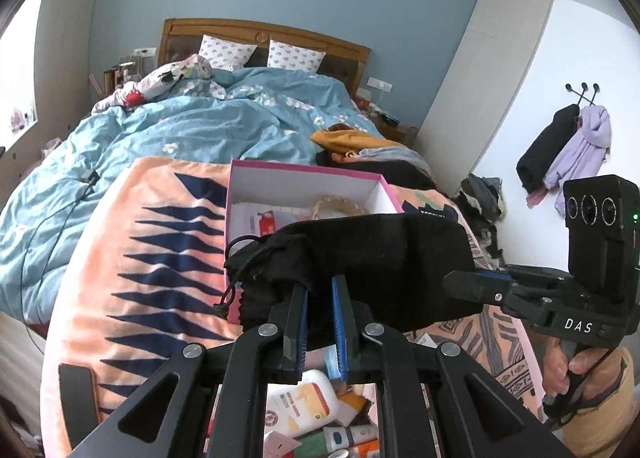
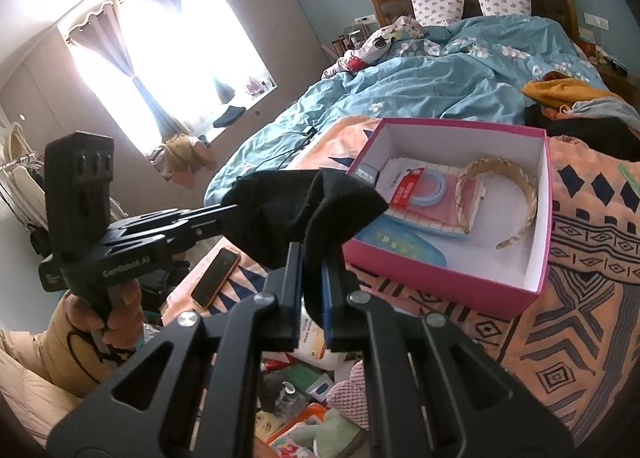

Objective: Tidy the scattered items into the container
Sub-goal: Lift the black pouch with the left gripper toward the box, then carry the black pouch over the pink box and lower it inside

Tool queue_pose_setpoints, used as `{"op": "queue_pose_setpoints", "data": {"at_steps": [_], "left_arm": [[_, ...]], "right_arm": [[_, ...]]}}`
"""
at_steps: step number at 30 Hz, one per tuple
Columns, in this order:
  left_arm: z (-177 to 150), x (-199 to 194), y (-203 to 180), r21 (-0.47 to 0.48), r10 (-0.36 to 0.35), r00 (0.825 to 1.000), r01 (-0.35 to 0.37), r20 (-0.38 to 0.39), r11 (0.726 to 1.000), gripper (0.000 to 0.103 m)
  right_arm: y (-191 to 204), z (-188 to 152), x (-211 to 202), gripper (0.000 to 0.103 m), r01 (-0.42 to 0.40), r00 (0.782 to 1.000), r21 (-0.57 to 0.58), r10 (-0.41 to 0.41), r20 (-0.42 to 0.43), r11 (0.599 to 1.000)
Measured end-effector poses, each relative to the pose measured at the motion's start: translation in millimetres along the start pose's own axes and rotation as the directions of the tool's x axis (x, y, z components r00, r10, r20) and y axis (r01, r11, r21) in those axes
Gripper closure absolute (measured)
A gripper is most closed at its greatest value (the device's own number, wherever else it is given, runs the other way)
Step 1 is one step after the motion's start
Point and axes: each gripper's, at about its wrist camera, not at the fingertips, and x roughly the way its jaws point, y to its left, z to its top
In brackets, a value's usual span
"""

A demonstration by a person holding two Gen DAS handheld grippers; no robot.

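Pouch first: I hold the black drawstring pouch (image 1: 360, 258) in both grippers, left gripper (image 1: 320, 322) and right gripper (image 2: 312, 290) each with fingers closed narrow on its cloth, stretching it level so it clears the near wall of the pink box (image 2: 544, 194) on the bed. It hangs just before that box, not yet inside.

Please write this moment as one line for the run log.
left gripper: shut on black pouch | right gripper: shut on black pouch | pouch: held in air beside pink box | box: open, headband inside
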Motion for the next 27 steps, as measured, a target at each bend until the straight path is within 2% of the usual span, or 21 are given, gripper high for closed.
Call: {"op": "queue_pose_setpoints", "data": {"at_steps": [6,17,27], "left_arm": [[6,0,-5,0.02,0.019,1.0,-0.019,0.009,1.0,0.093],[29,16,5,0.051,-0.014,1.0,0.014,0.005,0.999,0.093],[48,41,11,0.075,-0.022,1.0,0.022,-0.012,0.997,0.093]], "right_arm": [[-3,5,-3,0.094,-0.002,1.0,-0.003,0.002,0.01,1.0],[-5,21,4,0.094,0.048,0.998,0.003,-0.048,0.031,0.999],[-25,34,16,0.094,0.083,0.996,0.045,-0.085,0.037,0.996]]}}
